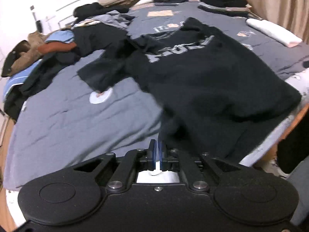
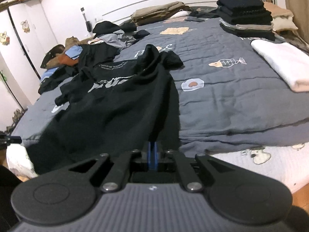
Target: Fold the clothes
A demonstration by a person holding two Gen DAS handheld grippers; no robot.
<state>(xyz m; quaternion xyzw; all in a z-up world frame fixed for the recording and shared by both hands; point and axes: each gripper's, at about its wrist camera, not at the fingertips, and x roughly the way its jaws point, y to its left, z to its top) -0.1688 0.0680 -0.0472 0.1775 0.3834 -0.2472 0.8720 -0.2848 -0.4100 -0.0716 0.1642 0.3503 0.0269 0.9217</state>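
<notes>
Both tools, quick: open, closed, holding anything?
Left tool: closed on the hem of the black T-shirt.
Right tool: closed on the same black T-shirt, at its other hem corner.

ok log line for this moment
left gripper shut on black printed t-shirt hem | right gripper shut on same hem | shirt spread on grey quilt

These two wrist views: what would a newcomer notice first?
First, the black T-shirt with grey lettering, spread across the near half of the grey bed cover; both the left gripper and right gripper pinch its near hem. Next, the neat folded stack far right, and the unsorted heap far left.
</notes>
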